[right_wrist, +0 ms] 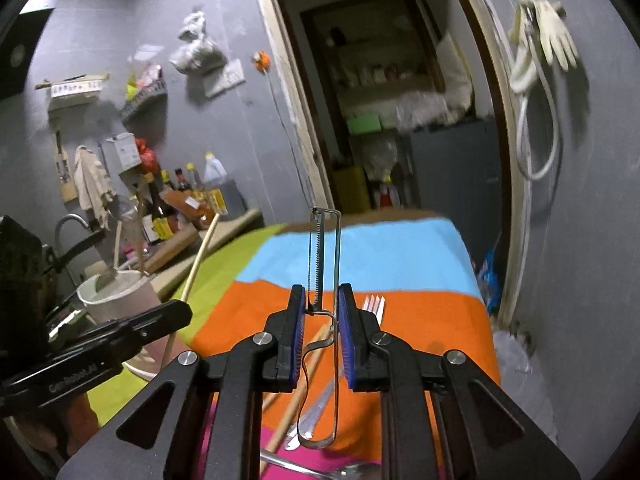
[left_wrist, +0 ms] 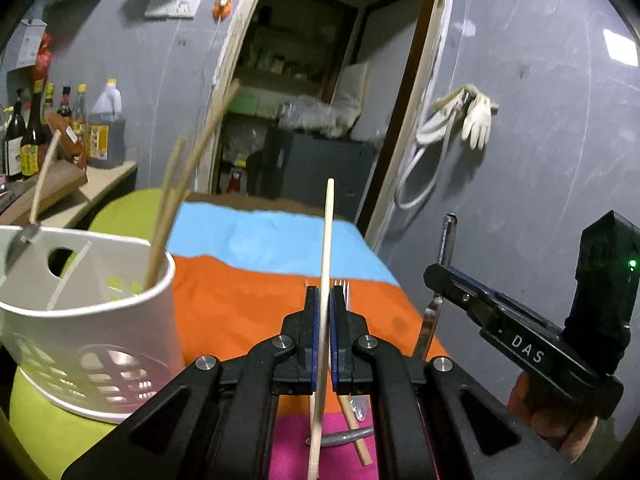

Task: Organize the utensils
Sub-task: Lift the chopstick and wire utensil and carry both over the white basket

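My left gripper [left_wrist: 326, 292] is shut on a pale wooden chopstick [left_wrist: 329, 232] that stands upright between its pads, above the striped cloth [left_wrist: 240, 312]. To its left stands a white utensil holder [left_wrist: 92, 320] with chopsticks and a spoon in it. My right gripper [right_wrist: 323, 292] is shut on a wire-frame metal peeler [right_wrist: 324, 248], blade pointing up. Each gripper appears in the other's view: the right gripper [left_wrist: 434, 276] with the peeler [left_wrist: 448, 236], the left gripper [right_wrist: 180, 312] with the chopstick [right_wrist: 198, 260] near the holder [right_wrist: 120, 292]. A fork [right_wrist: 374, 306], a chopstick [right_wrist: 292, 400] and a spoon [right_wrist: 320, 470] lie on the cloth.
Sauce bottles [left_wrist: 32, 136] and a cutting board stand on the counter at the far left. An open doorway [left_wrist: 312, 100] leads to a storeroom behind the table. Gloves and a hose [left_wrist: 476, 116] hang on the grey wall at right. The table's right edge drops off beside the wall.
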Demonstrator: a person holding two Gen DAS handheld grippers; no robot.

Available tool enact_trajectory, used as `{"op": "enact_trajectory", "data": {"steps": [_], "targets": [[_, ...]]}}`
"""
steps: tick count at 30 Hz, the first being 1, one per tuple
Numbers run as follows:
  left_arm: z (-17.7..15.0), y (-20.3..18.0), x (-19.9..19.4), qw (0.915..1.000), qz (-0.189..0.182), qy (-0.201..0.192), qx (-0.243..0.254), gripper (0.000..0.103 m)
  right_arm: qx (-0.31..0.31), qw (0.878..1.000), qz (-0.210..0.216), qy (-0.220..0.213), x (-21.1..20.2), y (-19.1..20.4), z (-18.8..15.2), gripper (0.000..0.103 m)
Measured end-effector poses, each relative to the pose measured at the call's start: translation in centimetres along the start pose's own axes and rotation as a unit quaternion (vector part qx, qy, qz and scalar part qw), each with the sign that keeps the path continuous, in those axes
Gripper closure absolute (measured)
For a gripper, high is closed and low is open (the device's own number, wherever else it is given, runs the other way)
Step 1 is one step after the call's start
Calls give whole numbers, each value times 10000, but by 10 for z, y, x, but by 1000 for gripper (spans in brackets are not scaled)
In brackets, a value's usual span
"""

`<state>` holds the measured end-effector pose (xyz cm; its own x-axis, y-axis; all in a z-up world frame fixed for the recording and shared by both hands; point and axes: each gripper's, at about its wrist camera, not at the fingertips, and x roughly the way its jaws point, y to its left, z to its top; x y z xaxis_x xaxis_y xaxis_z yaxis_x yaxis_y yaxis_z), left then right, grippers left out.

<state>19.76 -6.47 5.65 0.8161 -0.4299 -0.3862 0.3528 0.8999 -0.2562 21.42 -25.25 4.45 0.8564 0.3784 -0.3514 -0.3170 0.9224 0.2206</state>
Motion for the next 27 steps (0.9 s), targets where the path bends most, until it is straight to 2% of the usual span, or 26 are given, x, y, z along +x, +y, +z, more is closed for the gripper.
{"op": "enact_trajectory", "data": {"steps": [6, 12, 18, 27], "targets": [[12, 7, -35, 9977, -30, -671, 15, 101, -325, 9983, 105, -471, -15, 29, 13, 89], [27, 23, -62, 9922, 121, -1243, -27, 101, -412, 9943, 358, -916, -22, 57, 26, 89], [43, 57, -87, 9855, 392, -1644, -141, 101, -553, 9886, 622, -1255, -21, 88, 37, 89], [61, 113, -118, 9742, 853, -2052, -393, 101, -540, 9822, 1082, -1438, -6, 123, 52, 89]]}}
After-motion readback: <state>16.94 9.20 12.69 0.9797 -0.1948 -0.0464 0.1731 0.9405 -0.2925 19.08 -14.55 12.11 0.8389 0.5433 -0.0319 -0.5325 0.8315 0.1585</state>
